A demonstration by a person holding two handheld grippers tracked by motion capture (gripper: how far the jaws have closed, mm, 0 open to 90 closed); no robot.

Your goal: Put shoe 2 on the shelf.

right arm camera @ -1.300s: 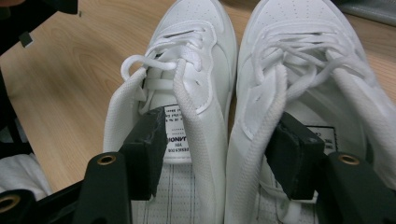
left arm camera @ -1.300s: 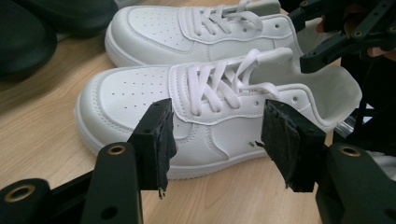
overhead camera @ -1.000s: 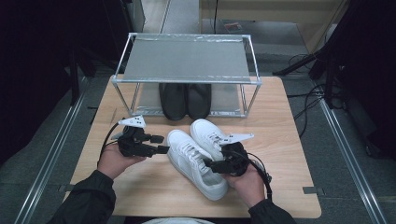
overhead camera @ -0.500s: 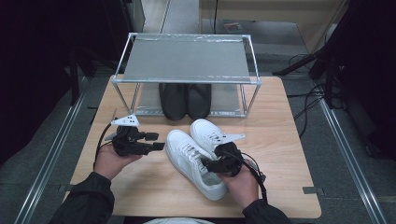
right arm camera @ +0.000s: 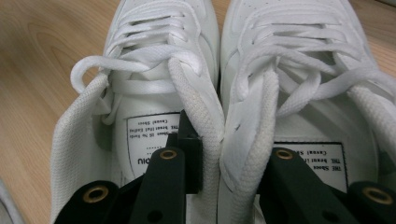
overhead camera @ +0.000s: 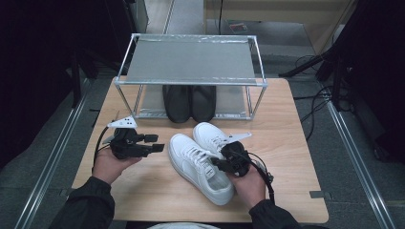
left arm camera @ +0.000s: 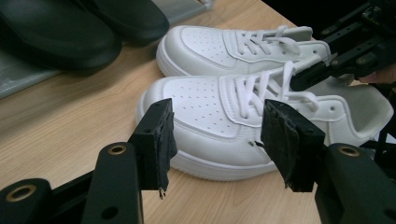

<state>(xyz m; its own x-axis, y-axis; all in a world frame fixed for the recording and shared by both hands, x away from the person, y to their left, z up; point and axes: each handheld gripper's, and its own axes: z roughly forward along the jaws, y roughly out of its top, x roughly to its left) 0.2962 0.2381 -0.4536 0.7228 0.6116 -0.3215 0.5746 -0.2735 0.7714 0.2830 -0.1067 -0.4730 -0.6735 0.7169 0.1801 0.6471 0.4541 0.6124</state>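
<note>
We see smooth, perforated white leather on the sneakers (left arm camera: 219, 107) just ahead of the left claw (left arm camera: 215, 140), whose matt black plastic jaws carry rough pads (left arm camera: 285, 135). Inside the right claw (right arm camera: 224, 154) sit woven cloth collars and flat cotton laces (right arm camera: 140, 65). Beneath lies the pale, satin wood-grain bench (overhead camera: 296, 124).

High view overhead facing forward, both gripper views close, sharing white sneakers (overhead camera: 200, 167).
</note>
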